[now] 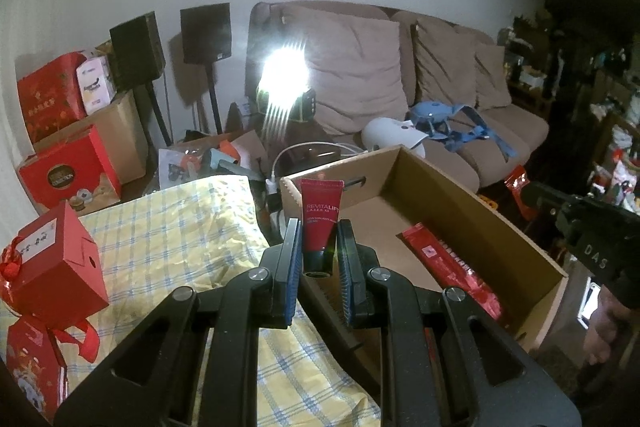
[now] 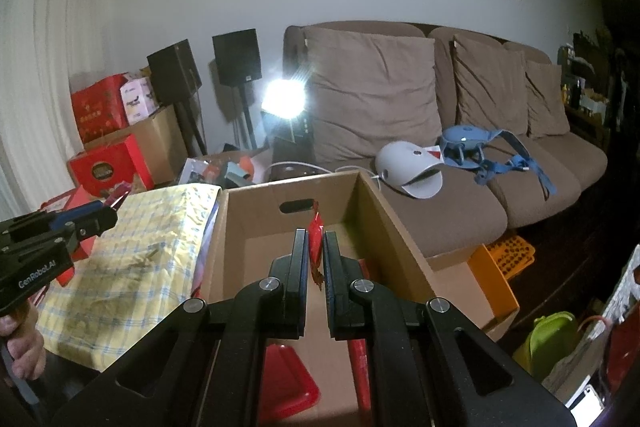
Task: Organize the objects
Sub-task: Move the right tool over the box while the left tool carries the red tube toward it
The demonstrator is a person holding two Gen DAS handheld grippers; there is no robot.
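Nearest the lens, the left tongs are clamped on a red cream tube, gripping its lower body just above the black cap, which points back toward the camera; its flat crimped end stands up and away, so the long axis runs roughly upright, along the fingers. The tube hangs over the near-left corner of the open cardboard box, which sits beside the yellow checked cloth covering the tabletop. The right tongs are pinched nearly shut on a thin red foil packet, held edge-on over the inside of the same box, its length running up and away between the pads. A long red packet already lies flat on the box floor along the right wall, with another flat red item near the front. To finish this step well, I would carry the tube further in past the wall, lower it near the floor, tip it flat alongside the long packet, then release, so that it does not topple or bounce out
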